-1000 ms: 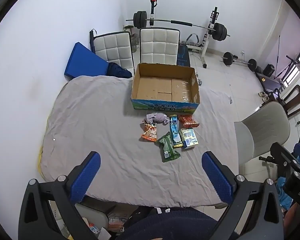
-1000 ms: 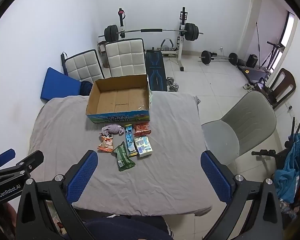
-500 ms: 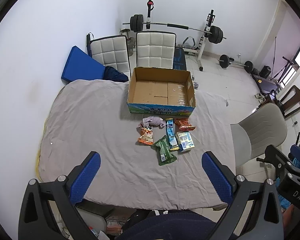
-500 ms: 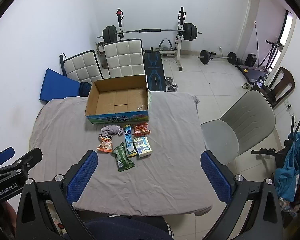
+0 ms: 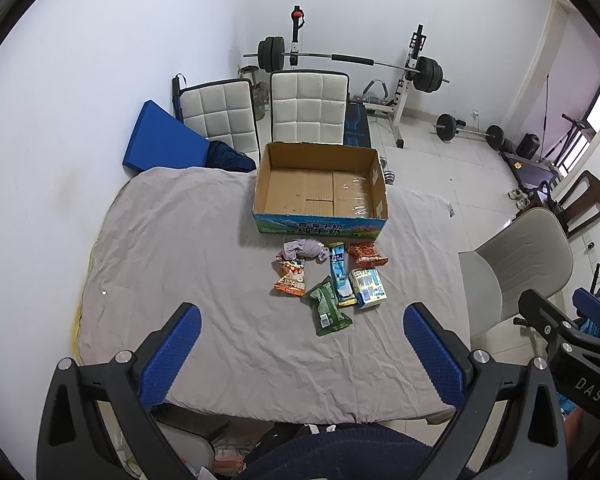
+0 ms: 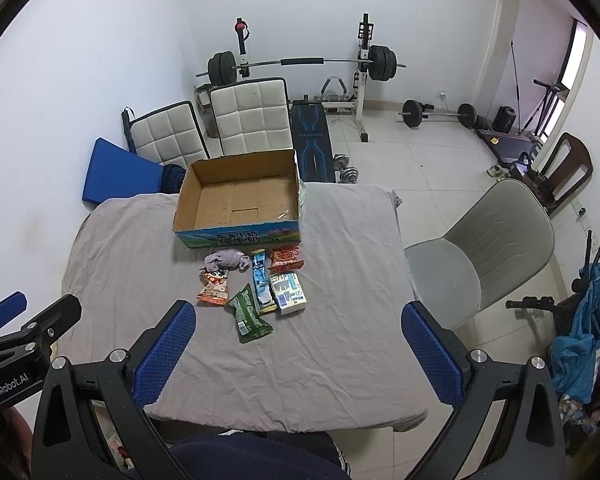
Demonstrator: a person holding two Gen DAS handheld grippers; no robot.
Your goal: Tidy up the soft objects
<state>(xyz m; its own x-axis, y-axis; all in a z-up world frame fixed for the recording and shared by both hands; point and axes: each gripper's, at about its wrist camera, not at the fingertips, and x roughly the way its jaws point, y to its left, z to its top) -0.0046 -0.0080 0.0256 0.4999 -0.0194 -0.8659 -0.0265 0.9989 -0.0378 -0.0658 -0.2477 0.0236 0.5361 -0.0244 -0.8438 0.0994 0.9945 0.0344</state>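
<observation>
An empty open cardboard box (image 5: pixel 320 192) (image 6: pixel 240 200) stands at the far side of a table under a grey cloth (image 5: pixel 172 240) (image 6: pixel 340 320). In front of it lie a crumpled purple cloth (image 5: pixel 305 249) (image 6: pixel 226 260), an orange snack bag (image 5: pixel 291 278) (image 6: pixel 214 286), a green packet (image 5: pixel 327 312) (image 6: pixel 249 314), a blue packet (image 5: pixel 339 274) (image 6: pixel 261 278), a red snack bag (image 5: pixel 365 254) (image 6: pixel 285 259) and a white-blue pack (image 5: pixel 368 288) (image 6: pixel 288 288). My left gripper (image 5: pixel 300 350) and right gripper (image 6: pixel 298 350) are both open and empty, high above the table's near edge.
Two white padded chairs (image 5: pixel 306 108) and a blue mat (image 5: pixel 160 144) stand behind the table. A grey chair (image 6: pixel 484 256) stands at its right. A barbell rack (image 6: pixel 300 64) and weights fill the far floor. The white wall runs along the left.
Both views have drawn back slightly and risen; the box and items sit a little farther off. Nothing on the table has moved. Both grippers stay open.
</observation>
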